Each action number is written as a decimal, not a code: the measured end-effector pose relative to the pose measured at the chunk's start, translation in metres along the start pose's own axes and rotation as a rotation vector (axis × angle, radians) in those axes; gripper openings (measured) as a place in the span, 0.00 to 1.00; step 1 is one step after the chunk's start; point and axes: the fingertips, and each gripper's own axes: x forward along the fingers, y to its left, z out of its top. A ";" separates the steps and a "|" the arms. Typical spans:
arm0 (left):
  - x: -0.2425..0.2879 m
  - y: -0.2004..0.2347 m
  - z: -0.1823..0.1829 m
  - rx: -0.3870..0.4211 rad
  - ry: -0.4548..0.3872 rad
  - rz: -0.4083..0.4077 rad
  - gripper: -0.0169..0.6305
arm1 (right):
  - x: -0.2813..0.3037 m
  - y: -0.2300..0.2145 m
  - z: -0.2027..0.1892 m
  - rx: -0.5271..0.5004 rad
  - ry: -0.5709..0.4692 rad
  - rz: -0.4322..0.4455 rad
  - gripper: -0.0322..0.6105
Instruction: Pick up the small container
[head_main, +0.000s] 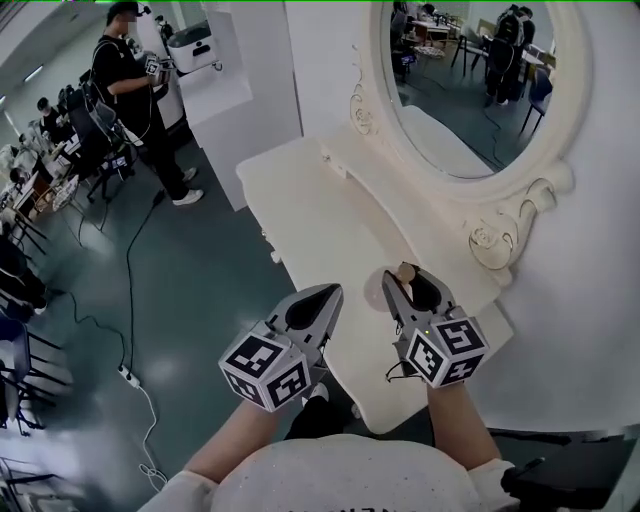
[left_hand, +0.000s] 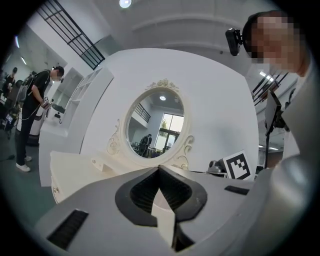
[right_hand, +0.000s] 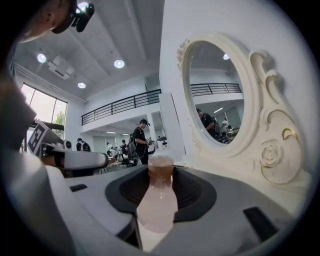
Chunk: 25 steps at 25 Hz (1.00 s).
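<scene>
Right gripper (head_main: 407, 280) fingers part-closed on small pale-pink plastic bottle with brown cap (right_hand: 156, 202), gripping mid-body. Likely light, stiff, slick: best hold below cap. Left gripper (left_hand: 159, 169) fingers together, empty.

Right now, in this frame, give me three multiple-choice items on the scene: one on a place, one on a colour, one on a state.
1. Where is the small bottle?
A. in the left gripper's jaws
B. in the right gripper's jaws
C. inside a drawer

2. What colour is its cap?
A. brown
B. blue
C. green

3. How do the left gripper's jaws stand?
A. wide apart
B. closed on a bottle
C. together, empty

Answers:
1 B: the right gripper view shows the bottle pinched between the pads.
2 A: the cap shows brown above the pale body.
3 C: the left gripper view shows the tips meeting with nothing between.
</scene>
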 end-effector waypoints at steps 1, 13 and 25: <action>-0.002 -0.007 0.003 0.000 -0.009 0.004 0.03 | -0.011 0.002 0.007 -0.004 -0.011 0.000 0.27; -0.032 -0.106 0.007 0.059 -0.023 -0.085 0.03 | -0.124 0.037 0.044 -0.076 -0.106 0.014 0.27; -0.071 -0.160 -0.014 0.071 -0.057 -0.051 0.03 | -0.179 0.059 0.021 -0.112 -0.081 0.060 0.27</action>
